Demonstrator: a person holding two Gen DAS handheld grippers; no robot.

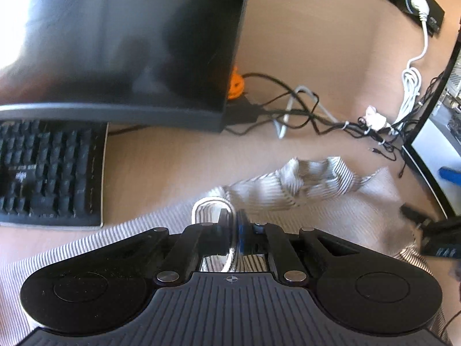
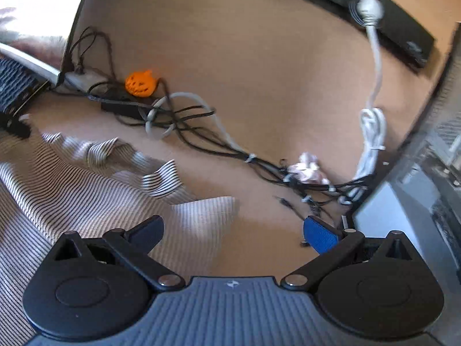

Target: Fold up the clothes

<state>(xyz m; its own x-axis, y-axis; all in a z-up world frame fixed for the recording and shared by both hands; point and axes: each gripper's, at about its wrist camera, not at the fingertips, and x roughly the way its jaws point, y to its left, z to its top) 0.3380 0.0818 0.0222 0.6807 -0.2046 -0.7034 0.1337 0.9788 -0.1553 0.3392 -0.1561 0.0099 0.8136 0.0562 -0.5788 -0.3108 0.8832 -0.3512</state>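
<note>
A white shirt with thin dark stripes [image 1: 291,190] lies rumpled on the wooden desk [image 1: 302,43]. In the left wrist view my left gripper [image 1: 233,225] is shut on a fold of the striped shirt, near its rounded collar edge, and the cloth bunches between the pads. The right wrist view shows the same striped shirt [image 2: 80,190] spread to the left, with one corner reaching in front of the fingers. My right gripper [image 2: 233,230] stands wide open above that corner and the bare desk [image 2: 259,57], and nothing sits between its fingers. The right gripper also shows at the left wrist view's right edge.
A dark monitor [image 1: 121,43] and a black keyboard [image 1: 49,173] stand at the left. A tangle of black and white cables [image 2: 201,132] with an orange pumpkin figure [image 2: 140,83] crosses the desk behind the shirt. A black power strip [image 2: 389,26] lies at the back right. The desk edge [image 2: 403,150] runs along the right.
</note>
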